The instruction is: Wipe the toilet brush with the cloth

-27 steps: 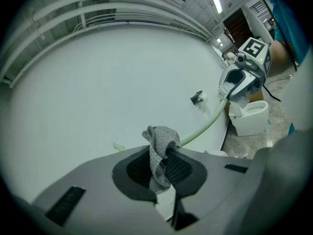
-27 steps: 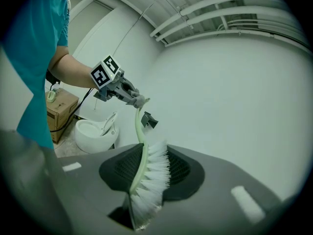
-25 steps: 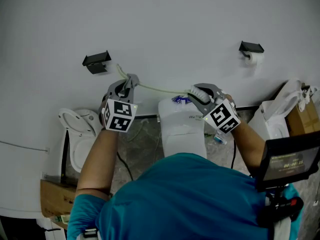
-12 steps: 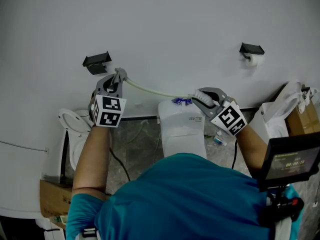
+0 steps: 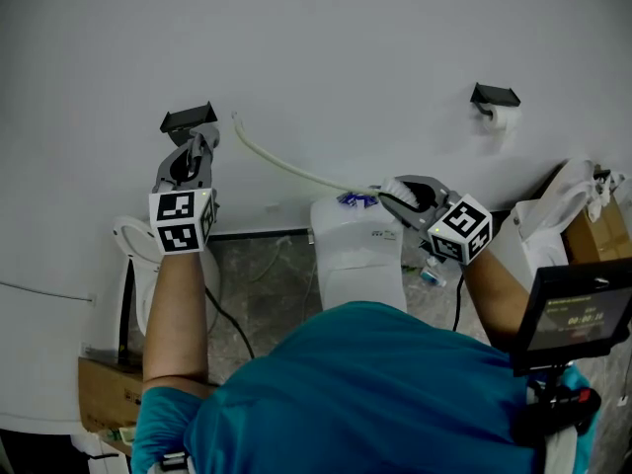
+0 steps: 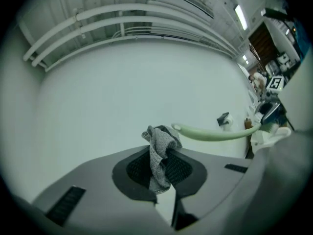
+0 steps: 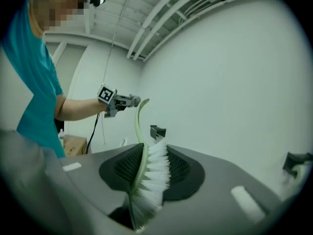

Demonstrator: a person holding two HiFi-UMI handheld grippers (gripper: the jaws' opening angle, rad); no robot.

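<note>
**Task status: under way; extent not verifiable.** The right gripper has its jaws clamped on the head of the pale green, long-handled plastic toilet brush. The white bristles stand between the pads. The curved handle runs out towards the left, in the air before the plain white wall.

The left gripper has its jaws closed on a small, crumpled grey knitted cloth. The cloth sits just beside the free handle tip but does not touch it. In the head view this gripper stands apart from the tip, near a black wall bracket.

**Judgement:** there is no wiping contact at present. The handle shows no readable soiling or wet marks, so how much of it has been wiped cannot be confirmed. The brush head sits inside the right jaws and cannot be reached by the cloth in this grip; it would call for a regrip.

**Containers:**
- White toilet cistern, below the brush: lid on, contents not visible. A small blue item on the lid is not identifiable.
- White toilet bowl, lower left: interior not legible.
- White plastic bag and brown cardboard box, at right: contents hidden.
- No brush holder is identifiable.
</note>
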